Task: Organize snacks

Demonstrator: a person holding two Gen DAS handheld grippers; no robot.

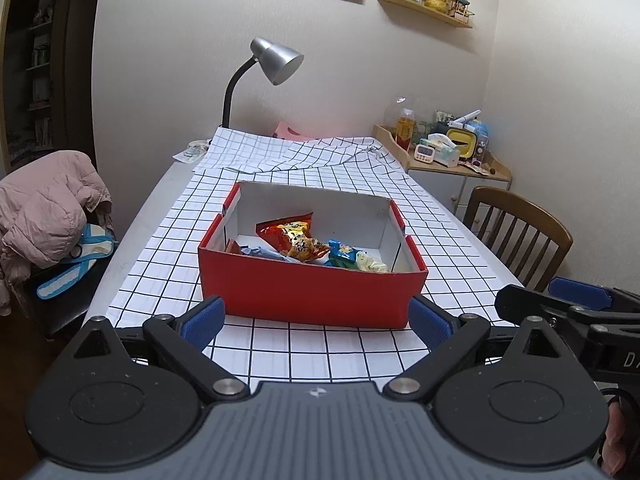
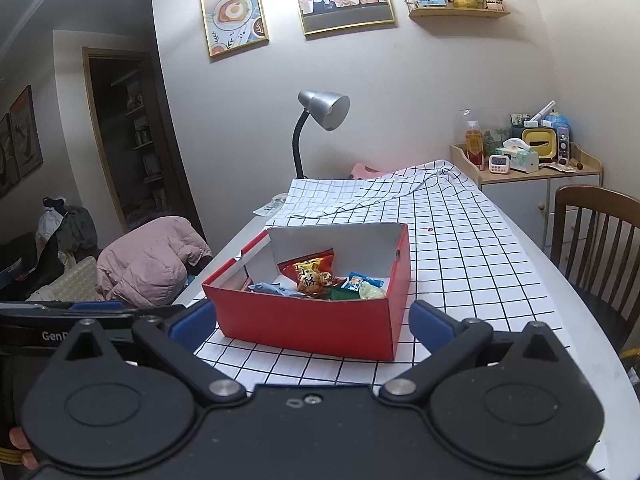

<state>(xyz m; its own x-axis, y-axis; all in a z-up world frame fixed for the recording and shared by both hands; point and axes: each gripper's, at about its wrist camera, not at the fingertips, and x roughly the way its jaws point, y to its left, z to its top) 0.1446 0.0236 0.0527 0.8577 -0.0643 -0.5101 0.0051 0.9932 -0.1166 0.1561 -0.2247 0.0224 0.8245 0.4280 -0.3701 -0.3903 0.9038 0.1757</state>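
The red box [image 1: 312,292] stands on the checked cloth [image 1: 360,208] at mid-tabletop, nearer the front edge, with several snack packets [image 1: 298,240] lying loose inside it. Both the left hand-held gripper [image 1: 316,320] and the right hand-held gripper [image 2: 312,320] hover short of the box, jaws spread wide, holding nothing. The packets appear light, soft, crinkly and slippery, with possibly crushable contents: pinch a sealed edge or corner, lightly. The box looks like thin card, so grip a side wall, not the flaps.
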